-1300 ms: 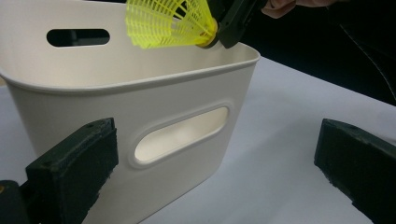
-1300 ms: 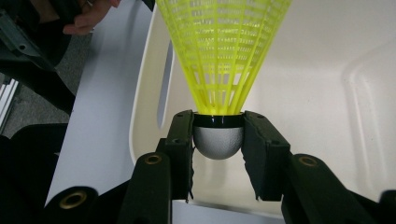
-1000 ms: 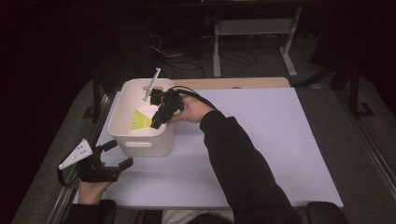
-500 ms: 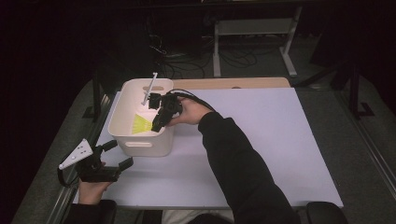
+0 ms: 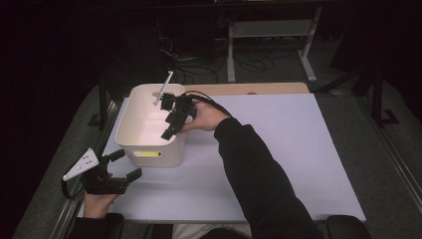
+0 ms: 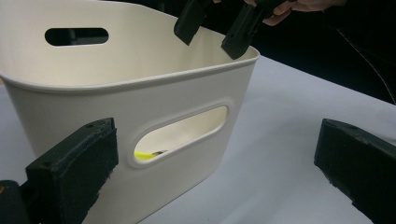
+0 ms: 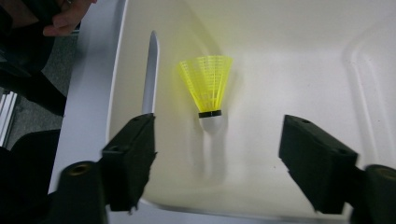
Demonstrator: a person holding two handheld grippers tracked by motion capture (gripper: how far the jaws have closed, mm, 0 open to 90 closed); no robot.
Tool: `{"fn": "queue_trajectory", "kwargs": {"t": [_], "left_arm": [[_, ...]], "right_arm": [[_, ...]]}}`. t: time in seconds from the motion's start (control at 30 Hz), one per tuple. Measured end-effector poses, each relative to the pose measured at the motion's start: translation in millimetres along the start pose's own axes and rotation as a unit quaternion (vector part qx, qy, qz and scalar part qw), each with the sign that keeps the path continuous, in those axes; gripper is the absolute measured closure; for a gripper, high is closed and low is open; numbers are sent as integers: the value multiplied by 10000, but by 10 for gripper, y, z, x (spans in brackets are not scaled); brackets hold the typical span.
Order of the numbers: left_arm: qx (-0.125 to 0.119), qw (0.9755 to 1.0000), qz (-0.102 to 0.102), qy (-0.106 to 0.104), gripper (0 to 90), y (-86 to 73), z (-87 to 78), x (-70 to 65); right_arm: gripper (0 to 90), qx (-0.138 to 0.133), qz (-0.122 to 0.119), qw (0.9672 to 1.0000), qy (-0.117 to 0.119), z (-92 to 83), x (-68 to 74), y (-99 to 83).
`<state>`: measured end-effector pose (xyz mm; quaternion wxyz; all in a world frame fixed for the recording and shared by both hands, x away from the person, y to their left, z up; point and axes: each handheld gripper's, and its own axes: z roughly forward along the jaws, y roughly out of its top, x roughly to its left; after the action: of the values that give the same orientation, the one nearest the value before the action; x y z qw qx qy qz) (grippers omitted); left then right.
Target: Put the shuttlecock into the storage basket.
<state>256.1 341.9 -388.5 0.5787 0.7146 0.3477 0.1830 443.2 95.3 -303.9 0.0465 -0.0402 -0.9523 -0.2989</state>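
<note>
Because the right gripper (image 5: 171,122) hangs over the white bin (image 5: 130,149) at centre left of the high view, its fingers having just been opening with nothing between them, I judge the yellow shuttlecock was meant to land inside, while the left gripper (image 5: 122,167) idles at lower left, fingers apart. In the left gripper view the shuttlecock (image 6: 145,155) peeks through the bin's handle slot, centre frame. In the right gripper view it (image 7: 208,88) lies on the bin floor, above and between the spread fingers (image 7: 133,154), touching neither.
</note>
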Motion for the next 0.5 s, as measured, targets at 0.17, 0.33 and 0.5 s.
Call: {"fn": "queue_trajectory", "kwargs": {"t": [0.17,0.33,0.5], "left_arm": [[-7,10000,-3,3,0,-2,-7,-1],[-8,10000,-14,13,0,-2,-5,-2],[4,10000,-15,26,0,-2,-3,-2]], "right_arm": [[135,-85,91,9998,-147,-68,18,-18],[55,-217,106,9993,-273,-142,29,-46],[2,-320,95,9988,-363,-202,58,-79]]}}
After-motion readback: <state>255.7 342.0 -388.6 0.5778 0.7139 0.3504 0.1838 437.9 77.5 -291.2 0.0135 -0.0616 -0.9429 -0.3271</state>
